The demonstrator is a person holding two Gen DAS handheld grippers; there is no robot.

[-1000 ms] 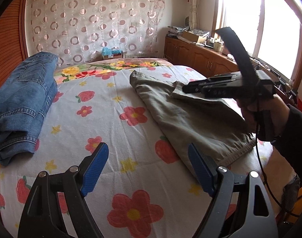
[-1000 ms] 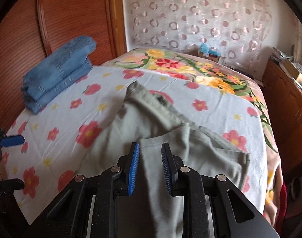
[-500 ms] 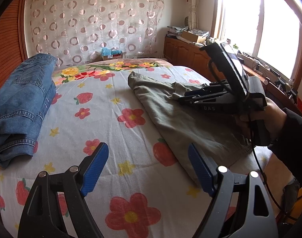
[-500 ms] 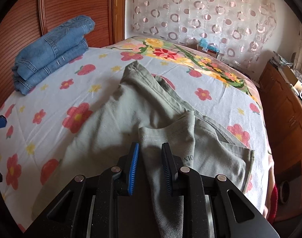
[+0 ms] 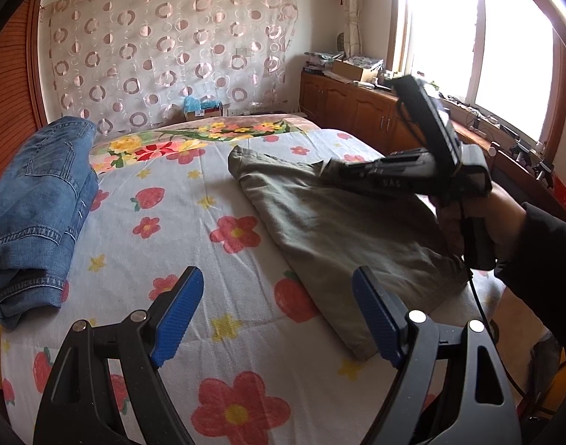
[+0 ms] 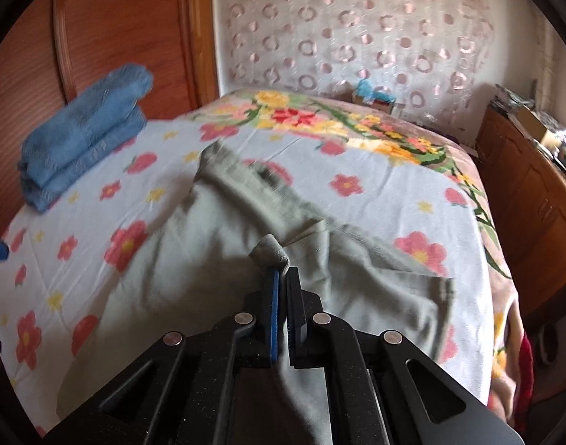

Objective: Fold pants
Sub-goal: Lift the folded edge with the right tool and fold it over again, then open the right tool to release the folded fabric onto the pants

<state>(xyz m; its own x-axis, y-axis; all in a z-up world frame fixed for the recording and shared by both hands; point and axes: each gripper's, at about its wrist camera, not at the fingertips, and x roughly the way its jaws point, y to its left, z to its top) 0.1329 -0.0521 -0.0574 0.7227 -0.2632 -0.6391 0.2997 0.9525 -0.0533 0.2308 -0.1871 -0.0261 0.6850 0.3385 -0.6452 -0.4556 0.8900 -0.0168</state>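
My right claw [image 6: 281, 278] pinches the pants [image 6: 216, 252].
They lie on the bed [image 5: 179, 230], right of my spread left claw [image 5: 275, 311].

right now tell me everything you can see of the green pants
The green pants are olive-grey woven cloth, lying partly folded and slanting across the flowered bedsheet, one end hanging over its edge. A folded-over flap lies on top. The right gripper is shut on a bunched bit of that cloth; the left gripper is open and apart from it.

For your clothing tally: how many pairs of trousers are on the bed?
2. The folded blue jeans lie by the headboard; the green pants lie spread nearer the window, pinched by the right claw. No others show.
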